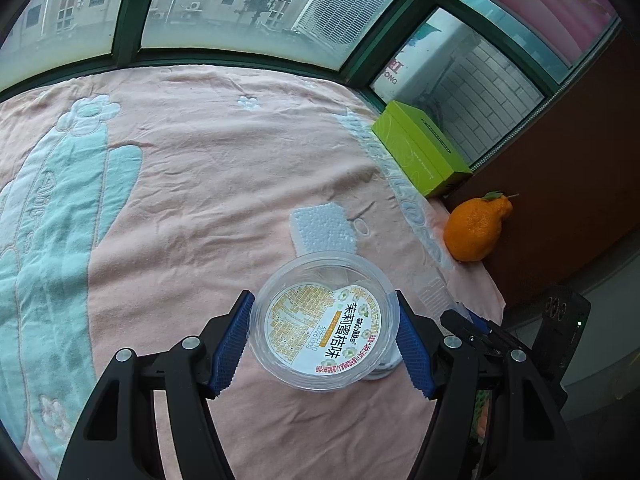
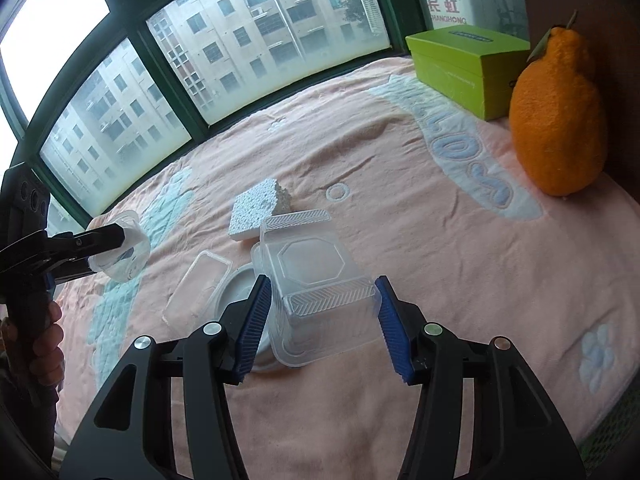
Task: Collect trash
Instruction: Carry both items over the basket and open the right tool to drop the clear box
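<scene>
Two pairs of tongs are at work over the pink blanket (image 2: 460, 240), which covers what may be a bed or a table; I cannot tell which. My left tongs (image 1: 324, 336) are clamped on a round clear cup (image 1: 324, 320) with a printed label, both blue pads pressed to its wall, and the cup is lifted clear of the blanket. My own left camera looks straight onto that label, which the right camera cannot read; from the right side the same cup (image 2: 124, 246) shows only as a pale tilted tub at the left edge, with my left hand (image 2: 44, 344) wrapped round the handle below it. My right tongs (image 2: 322, 320) straddle a clear rectangular box (image 2: 308, 280) lying bottom up near the middle of the blanket; the left pad touches its side, the right pad stands just off it, so nothing is gripped. Only the right camera shows what lies beside that box: a flat clear lid (image 2: 198, 286), a round white lid (image 2: 240, 292) partly under the box, and a white foam block (image 2: 260, 212) just behind. The left camera catches the foam block (image 1: 324, 228) beyond the cup, and part of my right tongs at its lower right. A green box (image 2: 468, 68) and an orange fruit (image 2: 558, 116) sit at the far right edge by the window (image 2: 224, 64).
</scene>
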{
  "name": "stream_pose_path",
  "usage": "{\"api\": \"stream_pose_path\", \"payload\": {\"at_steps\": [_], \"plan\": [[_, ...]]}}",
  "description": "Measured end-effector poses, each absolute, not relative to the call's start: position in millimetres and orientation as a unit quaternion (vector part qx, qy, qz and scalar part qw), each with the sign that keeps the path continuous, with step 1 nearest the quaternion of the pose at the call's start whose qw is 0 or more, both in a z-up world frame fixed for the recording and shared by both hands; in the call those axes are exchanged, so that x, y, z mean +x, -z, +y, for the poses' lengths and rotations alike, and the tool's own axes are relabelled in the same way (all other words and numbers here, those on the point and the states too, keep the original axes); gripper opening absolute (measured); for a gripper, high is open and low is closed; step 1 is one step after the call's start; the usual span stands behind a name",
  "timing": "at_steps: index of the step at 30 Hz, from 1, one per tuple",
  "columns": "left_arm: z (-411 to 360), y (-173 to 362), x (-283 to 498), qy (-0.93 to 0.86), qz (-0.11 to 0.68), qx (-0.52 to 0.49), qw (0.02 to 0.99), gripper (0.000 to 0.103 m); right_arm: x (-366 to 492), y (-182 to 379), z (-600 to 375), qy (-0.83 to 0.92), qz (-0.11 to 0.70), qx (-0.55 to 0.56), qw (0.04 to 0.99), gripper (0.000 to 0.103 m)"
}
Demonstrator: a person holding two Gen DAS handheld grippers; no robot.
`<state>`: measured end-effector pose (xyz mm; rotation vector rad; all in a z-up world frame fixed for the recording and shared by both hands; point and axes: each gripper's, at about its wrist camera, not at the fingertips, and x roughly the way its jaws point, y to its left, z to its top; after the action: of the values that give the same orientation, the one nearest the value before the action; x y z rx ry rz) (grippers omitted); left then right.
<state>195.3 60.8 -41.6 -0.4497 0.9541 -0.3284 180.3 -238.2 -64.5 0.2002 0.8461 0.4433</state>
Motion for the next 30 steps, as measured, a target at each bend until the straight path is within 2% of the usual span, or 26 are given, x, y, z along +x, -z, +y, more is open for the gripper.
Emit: {"api": "stream_pose_path", "payload": {"at_steps": [11,30], "plan": [[-18,11,176,0.219,0.445,-0.175,0.850,0.065,105,39,-311,-0.145,0.374,0.119,0.908,0.053],[-175,8,144,0.327,0.467,-0.113,0.814,0.065,-9,80,-502,0.076,0.408,0.154,0.897,0.054]]}}
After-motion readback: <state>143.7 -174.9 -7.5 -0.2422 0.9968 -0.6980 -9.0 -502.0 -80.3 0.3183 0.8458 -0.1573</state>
